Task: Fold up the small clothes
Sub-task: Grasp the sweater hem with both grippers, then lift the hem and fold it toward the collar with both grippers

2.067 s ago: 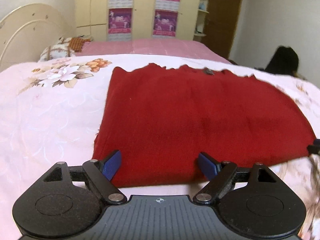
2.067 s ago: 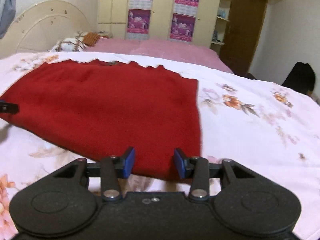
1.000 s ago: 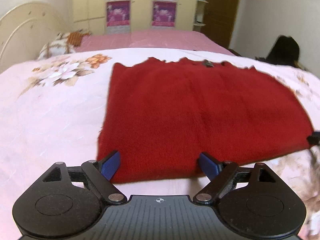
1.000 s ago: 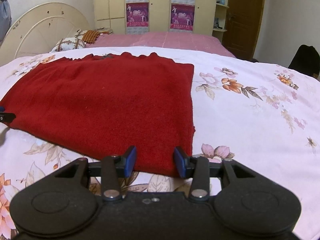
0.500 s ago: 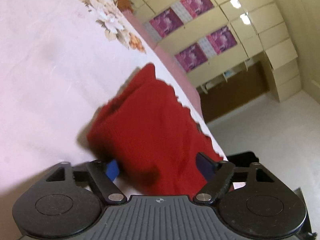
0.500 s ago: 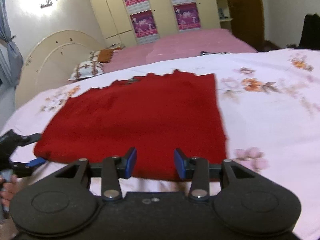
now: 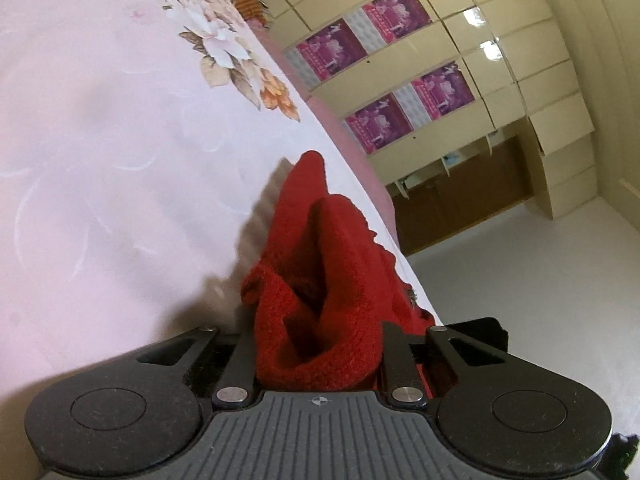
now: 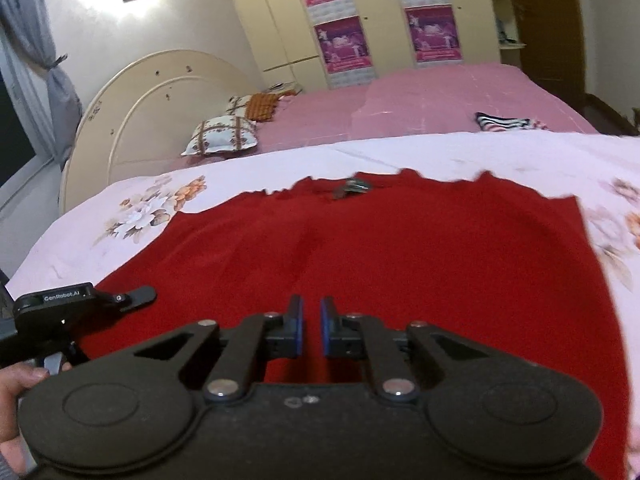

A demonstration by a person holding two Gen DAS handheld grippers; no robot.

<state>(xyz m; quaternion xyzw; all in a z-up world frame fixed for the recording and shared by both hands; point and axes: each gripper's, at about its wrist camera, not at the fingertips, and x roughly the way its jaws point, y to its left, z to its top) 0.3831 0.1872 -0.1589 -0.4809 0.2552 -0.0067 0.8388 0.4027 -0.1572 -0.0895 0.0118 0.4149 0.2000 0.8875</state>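
Because the red cloth [image 7: 320, 280] is soft and floppy, the left tool [image 7: 316, 356] is closing on its bunched edge, while the right tool [image 8: 311, 332] is closing near its bottom edge; whether it pinches cloth, I cannot tell.

- A floral bedspread [image 8: 440, 156] covered the near bed
- A pink bed [image 8: 420, 108] stood behind, bearing a patterned pillow [image 8: 222, 136] and a striped cloth [image 8: 504, 122]
- Purple posters [image 8: 342, 42] hung on the cream wardrobe [image 7: 500, 60]

Red knit garment [image 8: 400, 264] lies flat on the bed, one corner bunched.

Home bedroom: bed [image 8: 440, 96], pillow [image 8: 220, 136], wardrobe [image 8: 380, 12]
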